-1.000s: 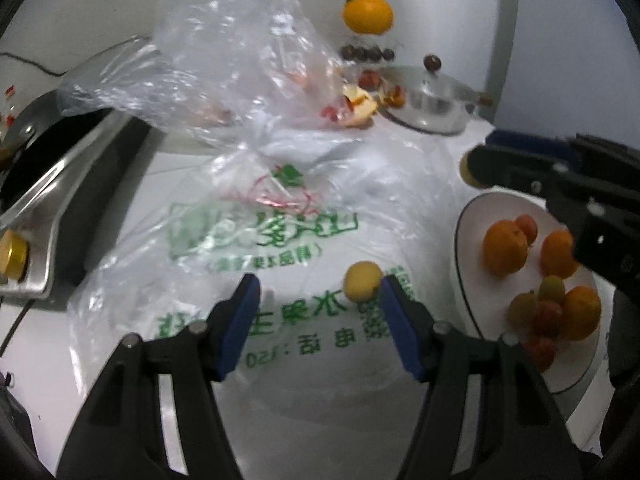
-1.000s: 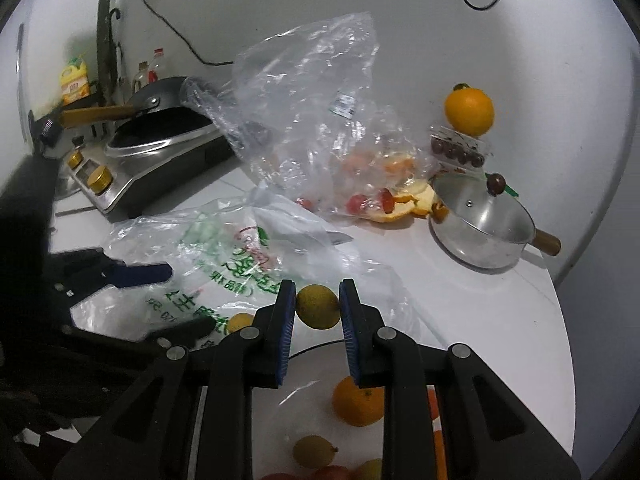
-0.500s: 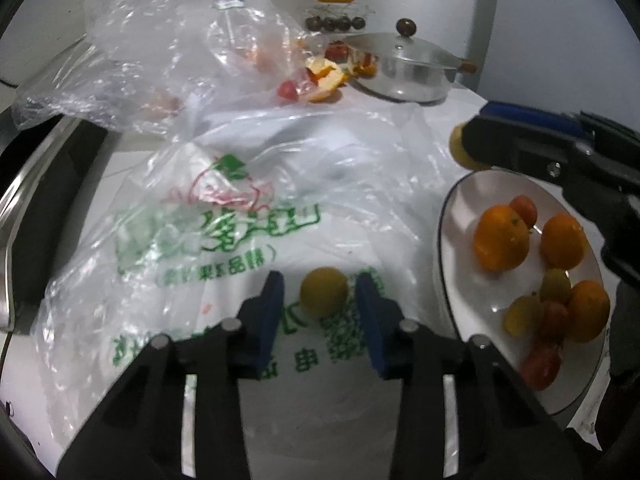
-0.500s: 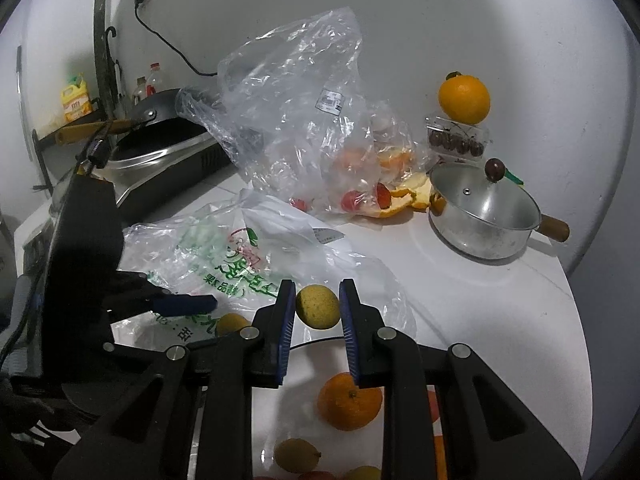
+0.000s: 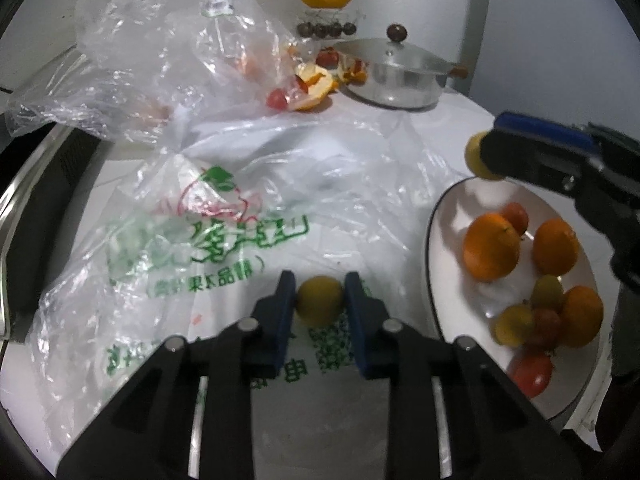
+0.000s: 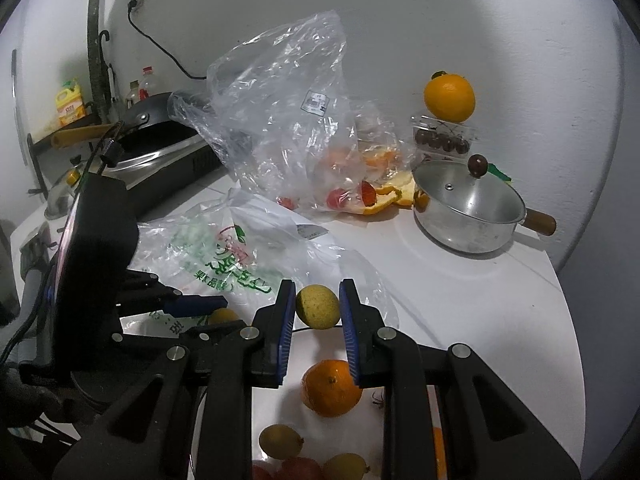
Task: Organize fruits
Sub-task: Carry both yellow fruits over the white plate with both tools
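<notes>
My left gripper [image 5: 320, 300] is shut on a small yellow fruit [image 5: 319, 299] that rests on the printed plastic bag [image 5: 208, 240]. My right gripper [image 6: 318, 306] is shut on a second yellow-green fruit [image 6: 318, 306], held just above the far rim of the white plate [image 5: 434, 280]. In the left wrist view the right gripper [image 5: 486, 156] shows at the upper right with its fruit [image 5: 474, 152]. The plate carries oranges [image 5: 491, 246], small yellow fruits and red tomatoes [image 5: 532, 372].
A crumpled clear bag [image 6: 288, 128] with peels and tomatoes lies behind. A lidded steel pot [image 6: 468, 208], a box of dark fruit with an orange [image 6: 450, 98] on top, and a stove with a wok [image 6: 156, 148] stand at the back.
The left gripper moved forward over the printed bag and closed on the yellow fruit. The right gripper kept still with its fruit.
</notes>
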A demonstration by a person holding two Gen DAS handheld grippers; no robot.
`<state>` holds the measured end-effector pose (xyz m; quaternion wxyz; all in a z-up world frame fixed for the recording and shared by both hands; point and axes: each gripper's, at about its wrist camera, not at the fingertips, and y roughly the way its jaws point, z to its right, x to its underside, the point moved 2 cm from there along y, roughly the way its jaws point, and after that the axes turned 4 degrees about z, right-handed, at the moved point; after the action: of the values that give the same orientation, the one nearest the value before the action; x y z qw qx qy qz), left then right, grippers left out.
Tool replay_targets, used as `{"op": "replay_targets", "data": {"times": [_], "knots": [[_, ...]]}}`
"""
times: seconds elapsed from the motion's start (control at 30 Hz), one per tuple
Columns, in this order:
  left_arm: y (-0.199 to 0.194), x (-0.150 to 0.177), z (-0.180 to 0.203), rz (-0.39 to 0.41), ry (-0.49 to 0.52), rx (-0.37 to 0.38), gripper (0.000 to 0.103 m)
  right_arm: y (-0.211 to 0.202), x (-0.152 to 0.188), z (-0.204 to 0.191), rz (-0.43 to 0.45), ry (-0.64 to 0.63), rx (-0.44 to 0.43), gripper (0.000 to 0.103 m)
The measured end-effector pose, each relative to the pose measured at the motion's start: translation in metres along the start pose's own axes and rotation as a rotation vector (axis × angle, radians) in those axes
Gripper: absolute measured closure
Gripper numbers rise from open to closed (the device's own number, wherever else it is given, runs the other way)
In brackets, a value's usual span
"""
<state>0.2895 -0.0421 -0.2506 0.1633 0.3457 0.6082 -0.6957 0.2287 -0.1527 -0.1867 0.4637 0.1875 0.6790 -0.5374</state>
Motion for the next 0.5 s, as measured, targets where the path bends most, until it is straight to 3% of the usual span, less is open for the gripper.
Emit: {"op": "replay_targets", "data": {"times": [0.5], "knots": [[-0.058, -0.004, -0.004, 0.129, -0.030, -0.013, 0.077, -0.030, -0.001, -0.013, 0.029, -0.023, 0.028, 0.079]]}}
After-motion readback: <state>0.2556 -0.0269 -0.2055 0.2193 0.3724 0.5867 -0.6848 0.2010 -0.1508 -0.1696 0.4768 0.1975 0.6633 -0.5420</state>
